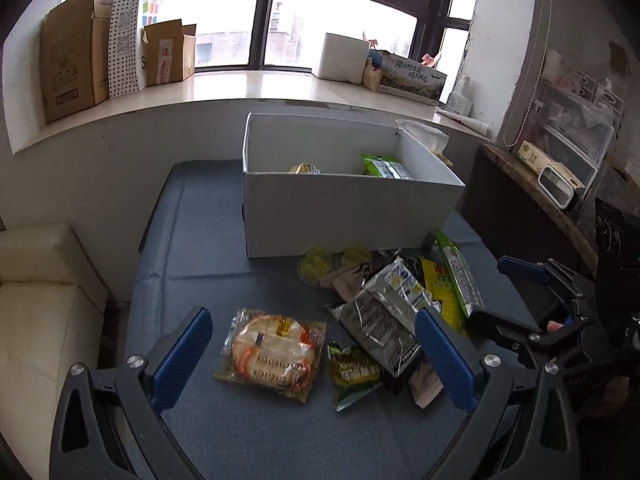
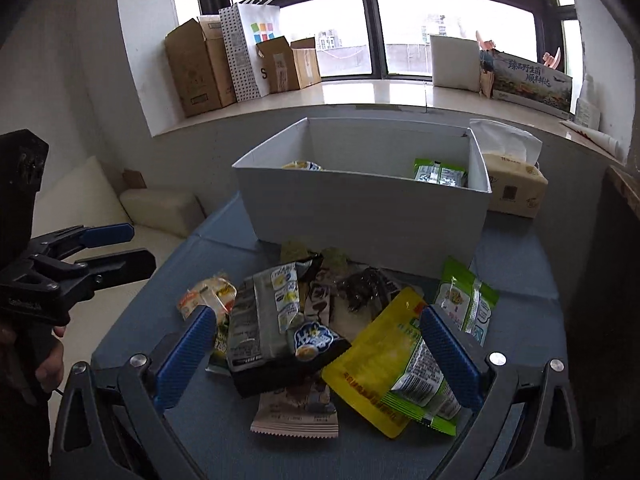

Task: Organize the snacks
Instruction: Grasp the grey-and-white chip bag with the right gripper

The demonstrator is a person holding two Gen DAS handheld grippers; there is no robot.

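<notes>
A loose pile of snack packets (image 2: 320, 332) lies on the blue worktop (image 1: 208, 248) just in front of the white box (image 1: 344, 216) at its far edge, their print too small to read; two packets show inside the box, one green packet (image 1: 386, 166) and one yellow packet (image 1: 305, 169). A round cake packet (image 1: 272, 354) lies alone left of the pile. Left tongs (image 1: 316, 356) and right tongs (image 2: 316, 356) both gape wide, holding nothing.
</notes>
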